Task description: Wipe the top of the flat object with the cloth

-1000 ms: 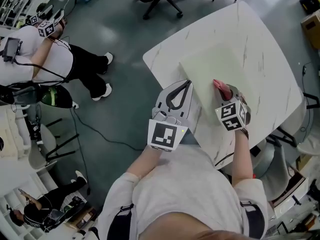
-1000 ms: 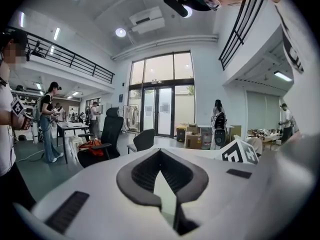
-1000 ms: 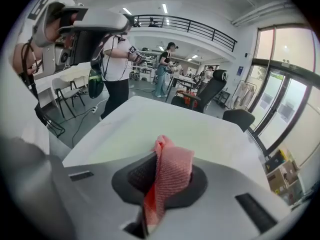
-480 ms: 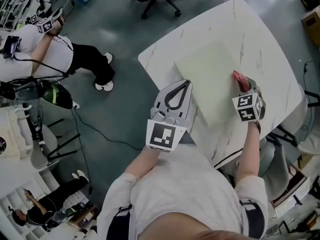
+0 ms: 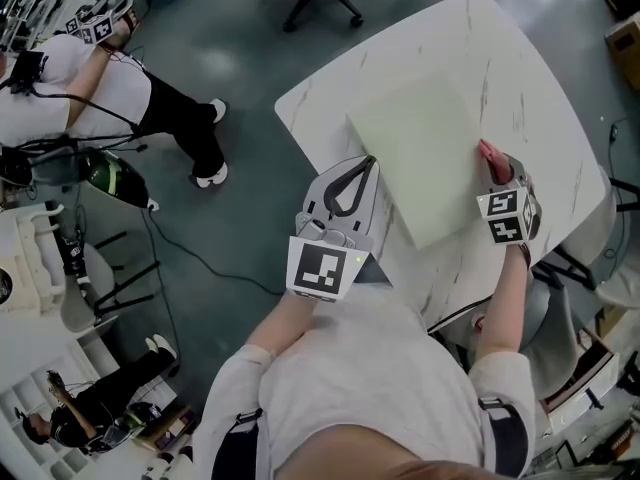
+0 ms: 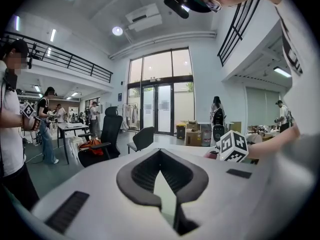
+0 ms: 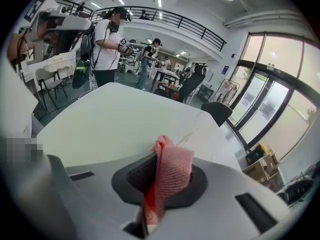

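Lab hall with mezzanine railing point(image 7: 170, 18)

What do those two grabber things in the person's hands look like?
Both are pale grey plastic shells. The left gripper and right gripper each have dark ribbed pads forming a pointed loop, plus a white cube with black square markers. The person wears a light short-sleeved shirt.

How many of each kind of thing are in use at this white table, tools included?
grippers: 2, the left gripper and the right gripper
red cloth: 1
pale green sheet: 1
table: 1
Total: 5
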A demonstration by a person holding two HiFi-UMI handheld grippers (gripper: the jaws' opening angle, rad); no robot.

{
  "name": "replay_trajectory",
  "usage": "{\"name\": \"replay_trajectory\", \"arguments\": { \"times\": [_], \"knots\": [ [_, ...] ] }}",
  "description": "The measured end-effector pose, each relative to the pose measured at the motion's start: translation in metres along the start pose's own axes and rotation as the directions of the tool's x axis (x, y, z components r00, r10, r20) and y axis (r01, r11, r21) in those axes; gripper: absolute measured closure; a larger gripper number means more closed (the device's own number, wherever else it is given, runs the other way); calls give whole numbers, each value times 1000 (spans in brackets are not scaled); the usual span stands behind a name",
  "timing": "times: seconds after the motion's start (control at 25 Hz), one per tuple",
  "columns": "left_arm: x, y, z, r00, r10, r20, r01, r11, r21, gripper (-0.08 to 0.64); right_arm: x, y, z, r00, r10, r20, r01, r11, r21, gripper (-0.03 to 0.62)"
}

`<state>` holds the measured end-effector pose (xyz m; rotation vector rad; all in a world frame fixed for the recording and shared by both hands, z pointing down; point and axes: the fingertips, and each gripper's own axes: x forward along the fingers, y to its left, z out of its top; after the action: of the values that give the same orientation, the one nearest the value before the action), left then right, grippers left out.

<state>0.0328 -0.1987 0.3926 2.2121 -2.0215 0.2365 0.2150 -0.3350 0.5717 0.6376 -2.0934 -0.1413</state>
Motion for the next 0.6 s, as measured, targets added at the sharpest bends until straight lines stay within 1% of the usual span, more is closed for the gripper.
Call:
{"name": "replay_trajectory", "arguments": {
  "times": [0.32, 0.6],
  "knots": [
    [-5, -10, 3, 1000, -24, 12, 24, 1000, 15, 546, -26, 8, -35, 1000, -9, -28, 9, 1000, 27, 558],
    [-8, -13, 4, 1000, -21, 20, 21, 1000, 10, 545, -30, 14, -38, 999, -14, -30, 14, 1000, 2, 558]
  ]
}}
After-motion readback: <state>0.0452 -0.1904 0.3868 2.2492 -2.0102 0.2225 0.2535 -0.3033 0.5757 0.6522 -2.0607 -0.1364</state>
